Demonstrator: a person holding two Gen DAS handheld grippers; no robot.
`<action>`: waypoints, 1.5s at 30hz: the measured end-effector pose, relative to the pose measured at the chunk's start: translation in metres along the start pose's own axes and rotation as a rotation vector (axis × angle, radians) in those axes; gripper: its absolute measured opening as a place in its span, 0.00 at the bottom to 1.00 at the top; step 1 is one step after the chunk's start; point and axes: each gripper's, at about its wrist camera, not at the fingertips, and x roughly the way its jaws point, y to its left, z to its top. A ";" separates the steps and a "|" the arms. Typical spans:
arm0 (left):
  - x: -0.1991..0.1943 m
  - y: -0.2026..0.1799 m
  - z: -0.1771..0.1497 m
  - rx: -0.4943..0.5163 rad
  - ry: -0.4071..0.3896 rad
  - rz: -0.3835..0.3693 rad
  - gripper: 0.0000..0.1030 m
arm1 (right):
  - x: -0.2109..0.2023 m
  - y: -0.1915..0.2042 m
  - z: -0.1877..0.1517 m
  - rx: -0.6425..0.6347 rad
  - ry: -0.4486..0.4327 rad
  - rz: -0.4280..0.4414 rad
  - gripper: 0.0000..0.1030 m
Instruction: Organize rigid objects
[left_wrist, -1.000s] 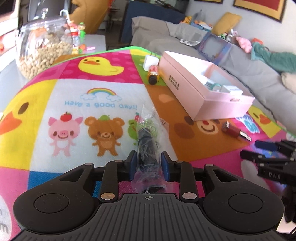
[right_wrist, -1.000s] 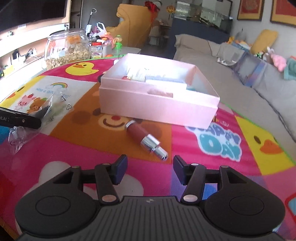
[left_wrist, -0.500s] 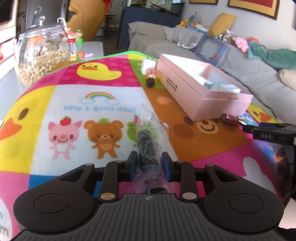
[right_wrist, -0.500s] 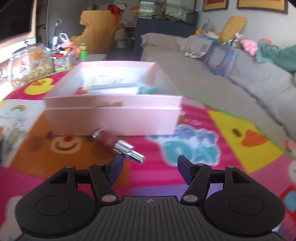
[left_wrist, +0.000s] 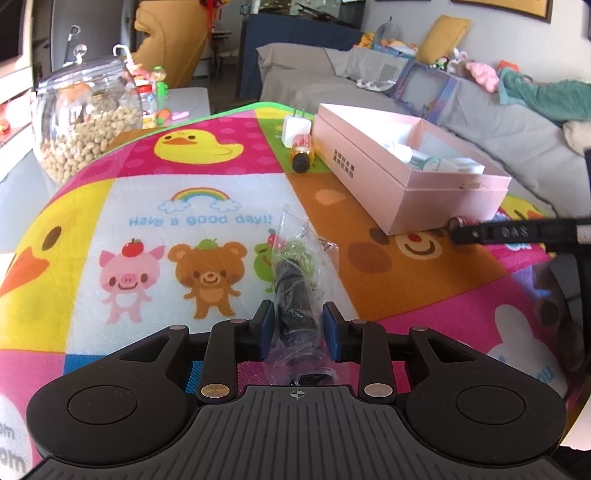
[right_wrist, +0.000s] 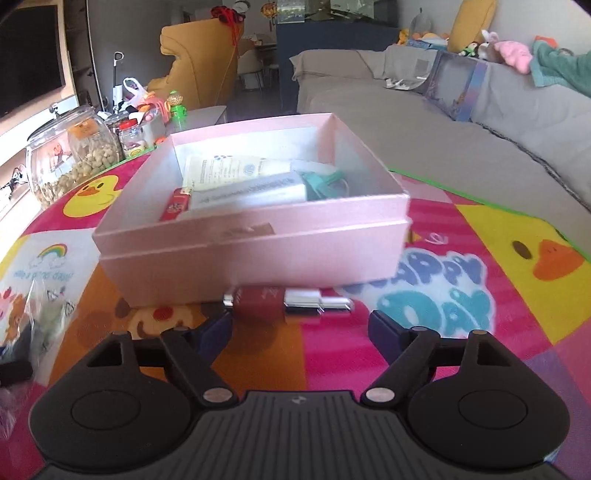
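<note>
Holding: left gripper (left_wrist: 297, 328), jaws narrow on plastic bag (left_wrist: 297, 280), apparently bound for pink box (right_wrist: 255, 243). Right gripper (right_wrist: 300, 328), jaws opening, empty, near red bottle (right_wrist: 275, 301) lying against the box's near wall.

Box (right_wrist: 255, 254) sits mid-mat (right_wrist: 461, 354), open top, w/ tube, carton + small items inside. Bottle (right_wrist: 291, 301) lies crosswise on mat just in front of box's near wall. Bagged item (left_wrist: 295, 291) on mat, left of box. Charger (left_wrist: 294, 127) + small vial (left_wrist: 302, 155) beside box's far-left end. Jar (left_wrist: 86, 118) off mat's far-left edge.
</note>
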 end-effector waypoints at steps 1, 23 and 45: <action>0.000 0.000 0.000 0.001 0.004 0.000 0.32 | 0.002 0.004 0.002 -0.015 -0.001 -0.012 0.82; -0.081 -0.052 0.045 0.308 -0.179 -0.200 0.23 | -0.171 -0.007 -0.001 -0.149 -0.308 0.045 0.76; -0.017 -0.052 0.112 0.149 -0.022 -0.120 0.25 | -0.146 -0.031 0.090 0.008 -0.356 0.110 0.77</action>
